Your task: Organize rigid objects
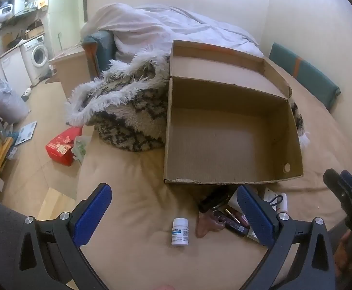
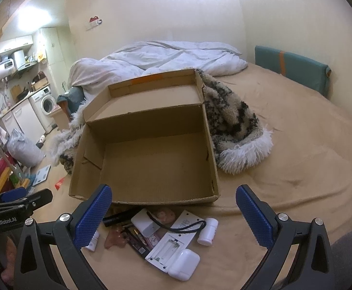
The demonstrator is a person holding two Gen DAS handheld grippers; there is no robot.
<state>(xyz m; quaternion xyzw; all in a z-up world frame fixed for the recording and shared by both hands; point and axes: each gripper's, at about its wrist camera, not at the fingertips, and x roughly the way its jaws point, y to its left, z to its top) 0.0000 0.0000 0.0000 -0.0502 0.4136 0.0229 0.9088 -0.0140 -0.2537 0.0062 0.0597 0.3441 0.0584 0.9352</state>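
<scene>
- We see a heap of small hard things lying on the tan bed sheet (image 2: 297, 169), just in front of the near wall of an open cardboard box (image 2: 149, 159).
- The box is plain brown, its lid folded back, and nothing lies inside it.
- In the heap, a black flashlight (image 2: 120, 218) lies closest to the box wall, with a white charger block (image 2: 145, 224) and a black cord (image 2: 188, 227) beside it.
- A flat white remote (image 2: 173, 241) lies face down, its battery bay uncovered, and a rounded white case (image 2: 183, 263) rests at its near end.
- A white bottle (image 2: 208, 232) lies on its side at the right edge of the heap.
- Another white bottle with a blue label (image 1: 180, 232) stands apart on the left, on bare sheet.
- A pink figure (image 1: 206, 226) and a dark tube (image 2: 137, 241) sit in the middle; we cannot tell what they are.
- Our left gripper (image 1: 176, 213) hangs over the labelled bottle with its blue pads wide apart, holding nothing.
- Our right gripper (image 2: 173, 215) hangs over the heap, spread just as wide, also holding nothing.
- A shaggy black-and-cream rug (image 2: 234, 125) presses against the box's far and side walls, and a rumpled white blanket (image 2: 171, 58) lies behind it.
- A teal cushion (image 2: 294, 70) leans on the wall.
</scene>
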